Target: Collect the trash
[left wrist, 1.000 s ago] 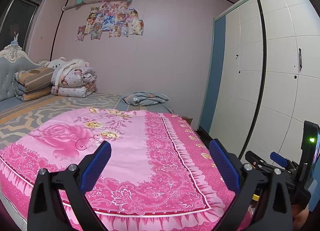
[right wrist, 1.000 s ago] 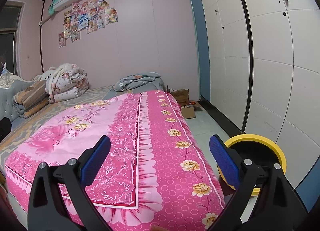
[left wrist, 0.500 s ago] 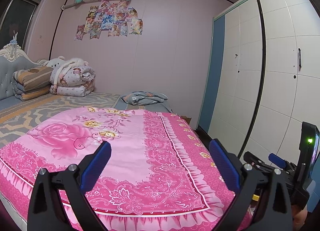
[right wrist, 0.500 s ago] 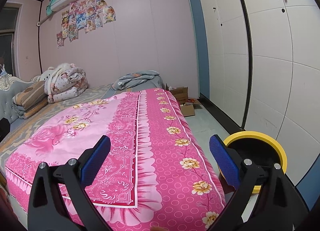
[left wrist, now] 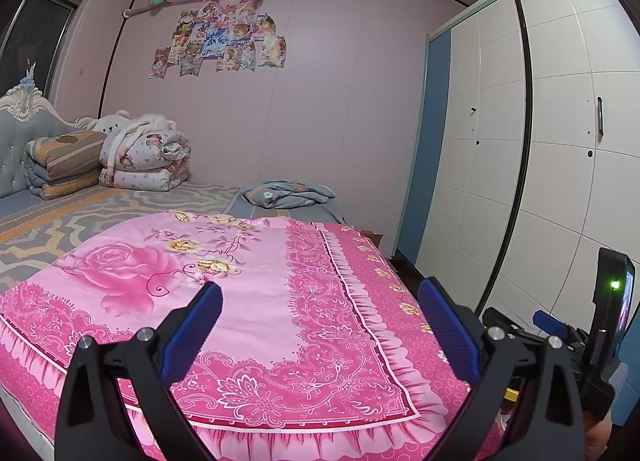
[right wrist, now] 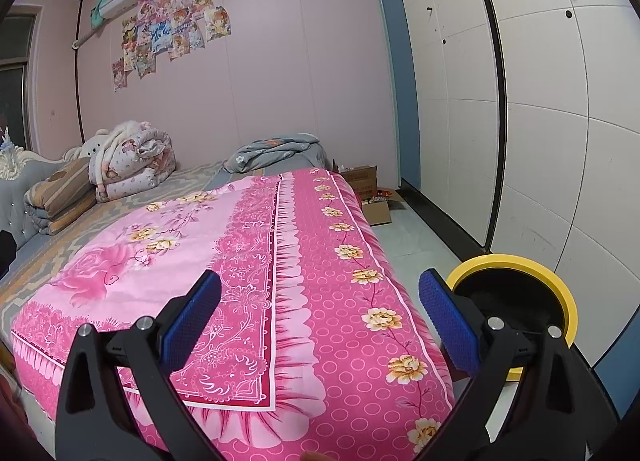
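The left gripper (left wrist: 320,325) has its blue-padded fingers (left wrist: 194,331) spread wide with nothing between them; beneath and beyond them lies the pink floral bedspread (left wrist: 256,293) on the bed; to the right of the right finger, low at the frame edge, the other handheld gripper shows with a green light lit. The right gripper (right wrist: 320,321) likewise holds its fingers (right wrist: 448,321) wide apart and empty; they hang over the foot corner of the bedspread (right wrist: 320,261); just behind the right finger, on the pale floor, stands the yellow-rimmed trash bin (right wrist: 520,273) with a dark inside, partly hidden by that finger. Farther ahead of the fingers, past the bed's far corner, open cardboard boxes (right wrist: 374,197) sit on the floor with small packets in them; to the right runs the white wardrobe (right wrist: 540,101); beyond the left finger folded quilts (right wrist: 128,165) are piled near the headboard; posters (right wrist: 168,29) hang on the pink wall.
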`<state>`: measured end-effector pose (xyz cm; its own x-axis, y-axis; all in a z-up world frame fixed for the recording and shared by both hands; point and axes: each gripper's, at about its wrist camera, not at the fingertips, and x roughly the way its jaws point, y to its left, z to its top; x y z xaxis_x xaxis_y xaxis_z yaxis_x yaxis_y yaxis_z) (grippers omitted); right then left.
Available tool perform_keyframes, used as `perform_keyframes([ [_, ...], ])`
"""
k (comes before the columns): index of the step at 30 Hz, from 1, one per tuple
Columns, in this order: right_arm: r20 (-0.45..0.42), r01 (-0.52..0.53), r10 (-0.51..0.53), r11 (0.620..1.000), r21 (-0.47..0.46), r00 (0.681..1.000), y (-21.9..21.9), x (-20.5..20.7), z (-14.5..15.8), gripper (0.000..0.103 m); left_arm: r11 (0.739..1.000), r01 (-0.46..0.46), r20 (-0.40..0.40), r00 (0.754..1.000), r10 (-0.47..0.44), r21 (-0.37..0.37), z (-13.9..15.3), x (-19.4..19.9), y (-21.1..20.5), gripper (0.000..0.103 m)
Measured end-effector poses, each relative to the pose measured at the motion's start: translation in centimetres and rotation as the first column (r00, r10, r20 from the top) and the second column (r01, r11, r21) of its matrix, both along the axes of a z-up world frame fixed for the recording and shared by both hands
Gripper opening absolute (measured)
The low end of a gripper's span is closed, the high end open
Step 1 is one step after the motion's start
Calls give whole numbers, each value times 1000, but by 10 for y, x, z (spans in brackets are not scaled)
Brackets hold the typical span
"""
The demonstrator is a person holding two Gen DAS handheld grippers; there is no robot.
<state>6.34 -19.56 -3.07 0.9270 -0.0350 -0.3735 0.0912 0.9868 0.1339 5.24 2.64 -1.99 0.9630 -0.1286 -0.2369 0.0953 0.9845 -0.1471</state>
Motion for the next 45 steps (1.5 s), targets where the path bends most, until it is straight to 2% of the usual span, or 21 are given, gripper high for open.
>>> perform_keyframes([
  [45,-40,-3,4,1000,18,999,2,9,-12,95,1000,-14,-11,1000,14,-5,-5,5,-5,95],
])
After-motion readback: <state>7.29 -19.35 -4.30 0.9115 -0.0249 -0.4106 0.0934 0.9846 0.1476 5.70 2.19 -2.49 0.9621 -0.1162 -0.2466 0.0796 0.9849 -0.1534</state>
